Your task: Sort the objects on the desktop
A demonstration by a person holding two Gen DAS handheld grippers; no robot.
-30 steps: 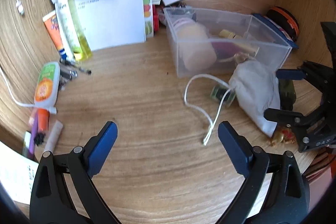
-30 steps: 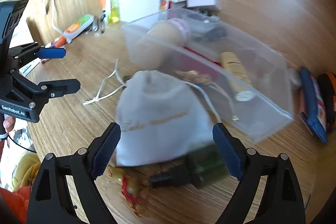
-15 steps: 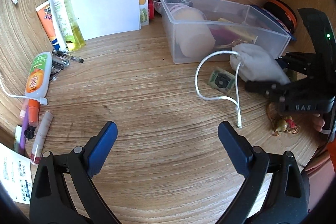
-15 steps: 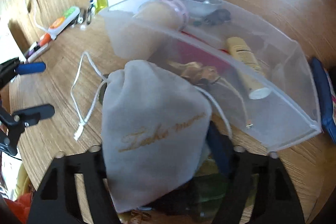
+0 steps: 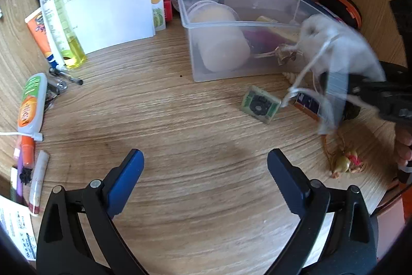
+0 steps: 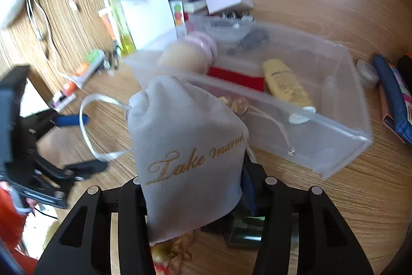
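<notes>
My right tongs (image 6: 191,187) have just been closing and now pinch the grey drawstring pouch (image 6: 188,146) off the desk, just near of the clear plastic bin (image 6: 342,120); my left tongs (image 5: 204,172) gape wide, empty, well left of it

grey pouch (image 6: 185,146) — gold script "take marvel"

Left gripper (image 5: 204,166) stands wide open, pointing steeply downward, nothing between its jaws. Right gripper (image 6: 195,187) has just been closing, apparently clamped on a pouch (image 6: 185,146).
</notes>
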